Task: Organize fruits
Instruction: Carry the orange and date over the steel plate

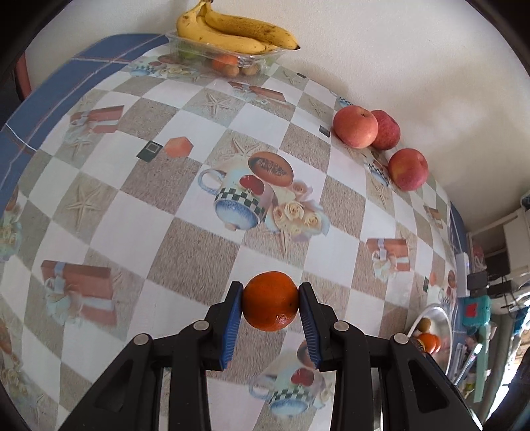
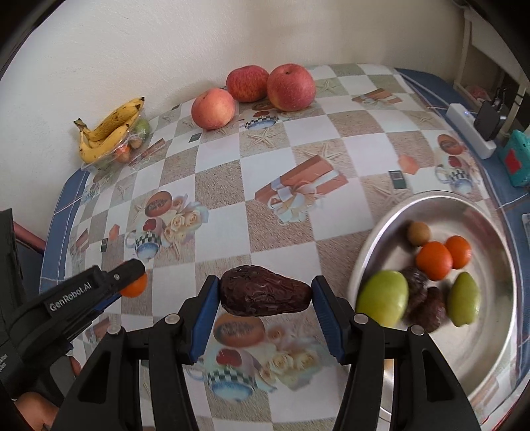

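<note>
My left gripper [image 1: 271,300] is shut on a small orange [image 1: 270,301] and holds it above the patterned tablecloth; it also shows at the left of the right wrist view [image 2: 132,281]. My right gripper [image 2: 265,295] is shut on a dark wrinkled date [image 2: 265,296], held above the table just left of a metal plate [image 2: 381,232]. The plate holds two small oranges [image 2: 434,260], two green fruits [image 2: 384,296], more dates [image 2: 427,306] and a small brown fruit [image 2: 419,233].
Three red apples [image 2: 256,91] lie by the far wall. A clear plastic tray [image 1: 248,61] with bananas [image 1: 232,30] on top and small fruits inside stands in the far corner. A white power strip [image 2: 470,129] and a teal object [image 2: 516,159] sit at the table's right edge.
</note>
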Demonstrator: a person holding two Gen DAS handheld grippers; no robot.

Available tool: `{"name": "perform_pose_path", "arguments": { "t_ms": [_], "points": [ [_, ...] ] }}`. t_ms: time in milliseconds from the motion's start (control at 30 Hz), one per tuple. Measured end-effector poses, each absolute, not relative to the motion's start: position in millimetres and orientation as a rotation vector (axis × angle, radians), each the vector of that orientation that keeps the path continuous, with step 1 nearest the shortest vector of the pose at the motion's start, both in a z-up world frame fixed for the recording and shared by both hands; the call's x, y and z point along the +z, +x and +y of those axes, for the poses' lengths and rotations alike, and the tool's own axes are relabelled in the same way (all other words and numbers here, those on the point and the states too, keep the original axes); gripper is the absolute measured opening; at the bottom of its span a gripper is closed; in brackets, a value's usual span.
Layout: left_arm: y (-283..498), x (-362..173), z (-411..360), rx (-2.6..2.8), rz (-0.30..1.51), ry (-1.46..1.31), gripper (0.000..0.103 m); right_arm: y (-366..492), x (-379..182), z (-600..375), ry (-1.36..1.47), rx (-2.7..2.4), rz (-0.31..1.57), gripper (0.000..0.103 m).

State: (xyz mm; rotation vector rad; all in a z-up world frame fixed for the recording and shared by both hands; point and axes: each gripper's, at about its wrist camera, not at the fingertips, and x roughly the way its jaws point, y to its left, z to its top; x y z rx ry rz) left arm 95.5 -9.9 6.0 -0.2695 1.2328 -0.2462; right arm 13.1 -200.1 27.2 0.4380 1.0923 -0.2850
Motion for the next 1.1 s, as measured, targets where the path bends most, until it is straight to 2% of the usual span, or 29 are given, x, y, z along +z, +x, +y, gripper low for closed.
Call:
{"name": "perform_pose_path", "arguments": {
  "t_ms": [567, 1100],
  "points": [
    [60.1, 15.6, -17.1, -0.264, 1.221, -0.224, 0.036, -43.4, 28.0, -207.2, 0.386, -0.306, 1.108, 0.058],
    [48.4, 27.1, -50.1, -0.379, 1.212, -0.170, 0.036, -43.1, 23.5, -217.3, 0.405, -0.324, 1.120, 0.058]
  ]
}}
